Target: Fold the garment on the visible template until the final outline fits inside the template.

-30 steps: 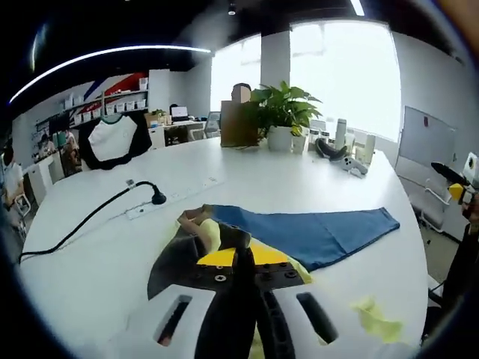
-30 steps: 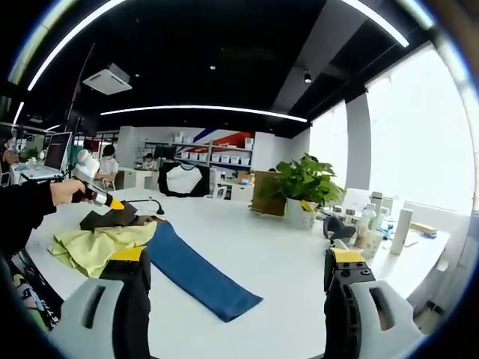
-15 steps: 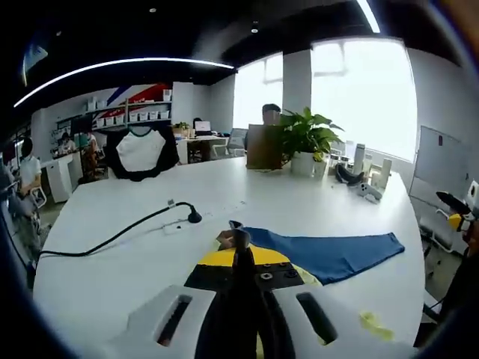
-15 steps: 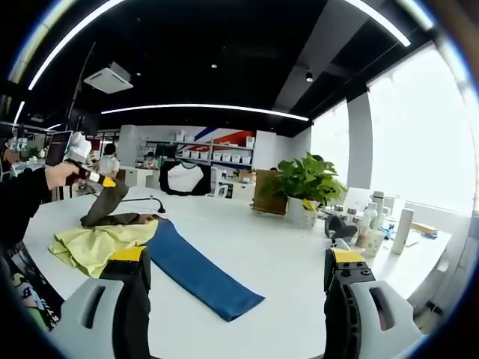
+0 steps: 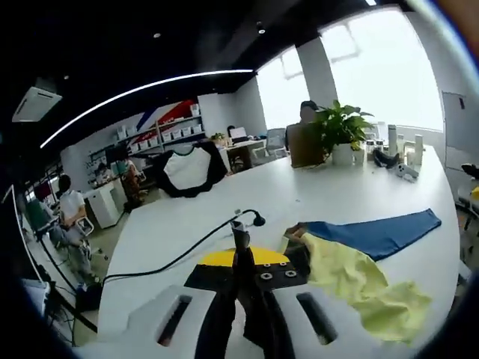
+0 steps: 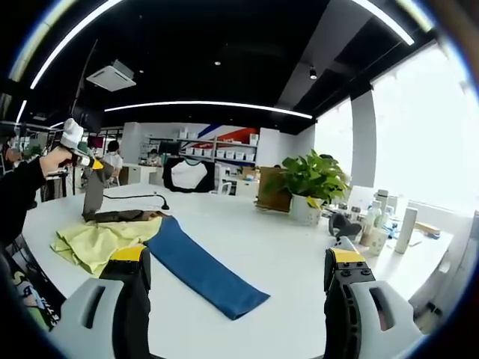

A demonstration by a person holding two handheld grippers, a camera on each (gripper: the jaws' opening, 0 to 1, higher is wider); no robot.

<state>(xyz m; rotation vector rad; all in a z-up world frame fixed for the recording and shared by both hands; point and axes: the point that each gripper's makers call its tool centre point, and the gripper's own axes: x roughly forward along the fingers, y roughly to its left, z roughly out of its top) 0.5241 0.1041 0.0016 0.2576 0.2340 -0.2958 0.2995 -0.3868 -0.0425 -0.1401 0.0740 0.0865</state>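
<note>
left gripper: jaws together, clamped on a dark fabric edge of the garment, lifted off the counter. in the right gripper view that gripper appears at nine o'clock, with dark cloth hanging from it. right gripper: jaws wide apart, holding nothing, well apart from the work. the garment lies on the white counter at about eight o'clock in the right gripper view, a yellow crumpled mass with a dark part, touching a blue strip that runs toward five o'clock. judgement: folding is at an early stage; the garment is bunched, not flat, no finished outline is formed. a template cannot be told apart with certainty.
</note>
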